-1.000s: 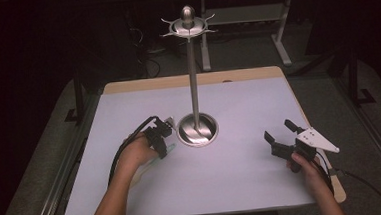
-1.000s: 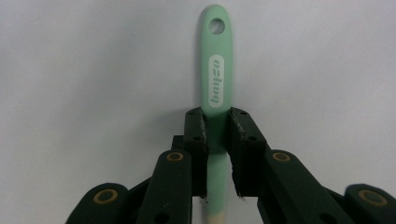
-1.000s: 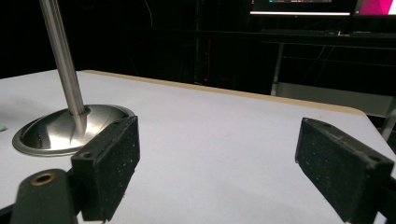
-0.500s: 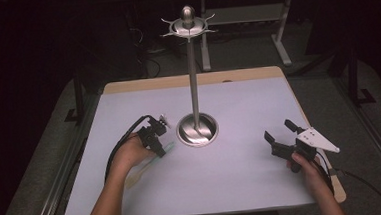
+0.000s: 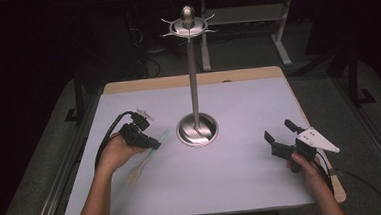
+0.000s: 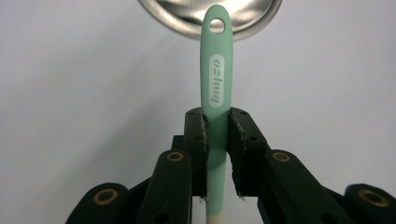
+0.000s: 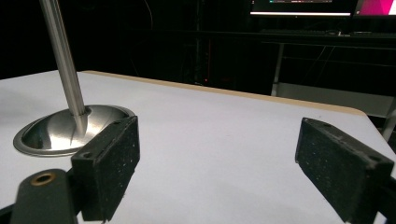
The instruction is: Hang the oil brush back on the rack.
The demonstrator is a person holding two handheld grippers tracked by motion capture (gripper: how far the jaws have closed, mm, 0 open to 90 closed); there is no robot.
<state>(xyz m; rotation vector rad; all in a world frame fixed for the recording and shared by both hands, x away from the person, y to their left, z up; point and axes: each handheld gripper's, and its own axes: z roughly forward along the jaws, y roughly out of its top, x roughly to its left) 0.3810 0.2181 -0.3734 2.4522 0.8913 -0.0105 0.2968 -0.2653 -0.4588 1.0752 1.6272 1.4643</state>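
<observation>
Left claw (image 6: pixel 215 154): clamped on the mint spatula (image 6: pixel 216 84) handle, hole end pointing at the stand (image 5: pixel 197 129) base.
Tip: probably lift it level, aim that hole at a hook up top, go slow.
Right claw (image 5: pixel 281 136): wide apart, nothing in it, near the tabletop (image 5: pixel 243 179) edge.

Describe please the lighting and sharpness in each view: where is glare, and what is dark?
High view: the white table is bright, surroundings nearly black, slightly soft. Left gripper view: the green handle is sharp, with glare on the metal base. Right gripper view: the near fingers look soft, the background dark except lit screens.
</observation>
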